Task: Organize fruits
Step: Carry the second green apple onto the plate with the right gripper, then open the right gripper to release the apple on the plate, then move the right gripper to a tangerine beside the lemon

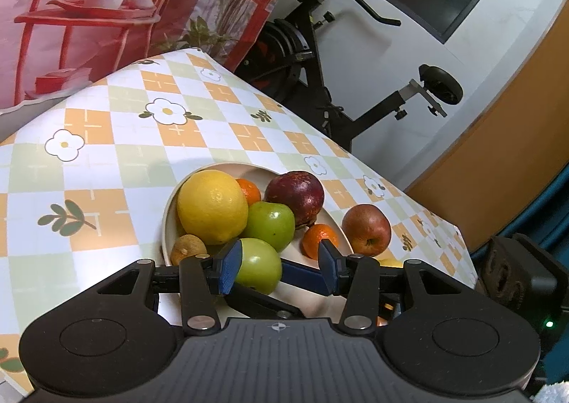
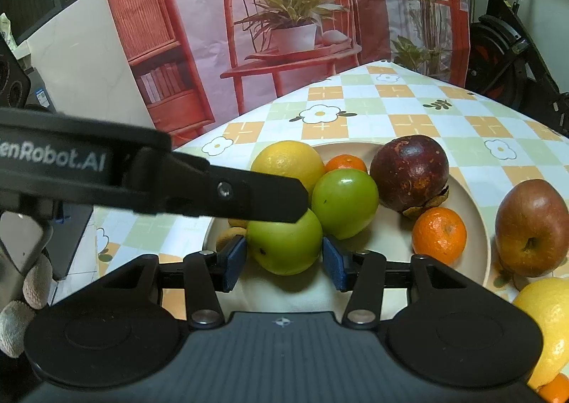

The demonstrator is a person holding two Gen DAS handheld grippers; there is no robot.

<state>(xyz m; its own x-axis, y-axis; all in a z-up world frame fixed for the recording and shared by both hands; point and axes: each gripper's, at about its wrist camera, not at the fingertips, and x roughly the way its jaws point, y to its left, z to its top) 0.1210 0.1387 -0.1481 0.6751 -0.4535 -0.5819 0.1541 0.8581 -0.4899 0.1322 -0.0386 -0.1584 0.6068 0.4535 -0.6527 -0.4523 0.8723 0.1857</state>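
A cream bowl [image 1: 167, 221] [image 2: 473, 211] on the checkered table holds a yellow citrus [image 1: 212, 207], two green apples, a dark purple mangosteen [image 1: 295, 197] [image 2: 409, 172], small tangerines [image 1: 319, 239] [image 2: 439, 235] and a small brown fruit [image 1: 187, 248]. My left gripper [image 1: 281, 262] is open over the bowl's near rim, its left pad beside the near green apple [image 1: 259, 266]. My right gripper [image 2: 284, 261] is in the bowl, shut on that green apple [image 2: 284, 246]. The left gripper's finger [image 2: 227, 191] crosses above that apple in the right wrist view. The second green apple [image 2: 344, 202] lies behind.
A red apple [image 1: 366, 229] [image 2: 531, 227] sits on the table right of the bowl. A yellow citrus [image 2: 546, 328] and a bit of orange fruit lie at the near right. The table edge [image 1: 355, 150] runs along the right, with an exercise bike [image 1: 320, 47] beyond.
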